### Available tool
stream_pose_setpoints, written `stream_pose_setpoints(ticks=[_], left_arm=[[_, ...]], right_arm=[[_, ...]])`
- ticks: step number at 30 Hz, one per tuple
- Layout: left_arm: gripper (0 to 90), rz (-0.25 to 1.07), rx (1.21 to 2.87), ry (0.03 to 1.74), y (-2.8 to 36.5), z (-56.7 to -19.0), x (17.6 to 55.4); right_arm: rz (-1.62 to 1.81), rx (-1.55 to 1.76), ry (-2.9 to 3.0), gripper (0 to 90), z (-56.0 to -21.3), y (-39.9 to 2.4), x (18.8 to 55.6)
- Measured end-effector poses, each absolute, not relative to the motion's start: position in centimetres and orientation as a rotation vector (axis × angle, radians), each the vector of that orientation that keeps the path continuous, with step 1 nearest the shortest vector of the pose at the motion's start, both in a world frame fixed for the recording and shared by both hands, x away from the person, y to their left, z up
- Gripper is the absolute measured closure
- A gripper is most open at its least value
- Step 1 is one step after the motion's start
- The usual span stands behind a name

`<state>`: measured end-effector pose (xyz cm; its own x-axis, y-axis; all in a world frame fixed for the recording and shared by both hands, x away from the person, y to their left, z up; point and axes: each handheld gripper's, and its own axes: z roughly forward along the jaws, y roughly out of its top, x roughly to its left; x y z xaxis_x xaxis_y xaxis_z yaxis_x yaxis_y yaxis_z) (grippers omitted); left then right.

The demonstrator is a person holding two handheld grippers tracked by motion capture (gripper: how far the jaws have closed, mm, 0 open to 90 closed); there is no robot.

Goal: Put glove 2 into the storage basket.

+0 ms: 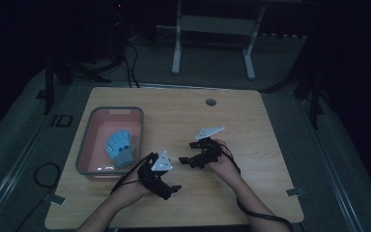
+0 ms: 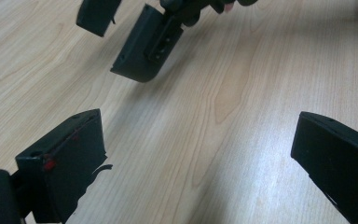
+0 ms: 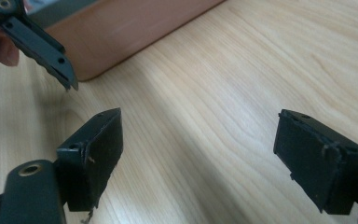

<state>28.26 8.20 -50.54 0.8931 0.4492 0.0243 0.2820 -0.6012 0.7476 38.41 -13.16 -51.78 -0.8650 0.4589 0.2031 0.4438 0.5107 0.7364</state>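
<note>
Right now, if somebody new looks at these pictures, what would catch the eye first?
Probably the blue glove, lying alone in the pink bin at the table's left side. Next, the two grippers near the middle of the table: the left gripper just right of the bin, the right gripper facing it, both open over bare wood.

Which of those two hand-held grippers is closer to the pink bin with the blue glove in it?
The left one. The left gripper sits just off the pink bin's near right corner; the right gripper is farther right, over the table's middle, bare wood between.
</note>
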Motion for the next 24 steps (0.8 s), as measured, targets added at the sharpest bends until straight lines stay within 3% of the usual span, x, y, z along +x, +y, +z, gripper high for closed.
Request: stream_pose_setpoints(ticks=[24], left_arm=[[3.3, 0.220, 2.283, 0.444, 6.2, -54.7, 27.3]], right_arm=[[1.309, 0.838, 2.687, 15.0, -54.5, -17.6, 36.4]])
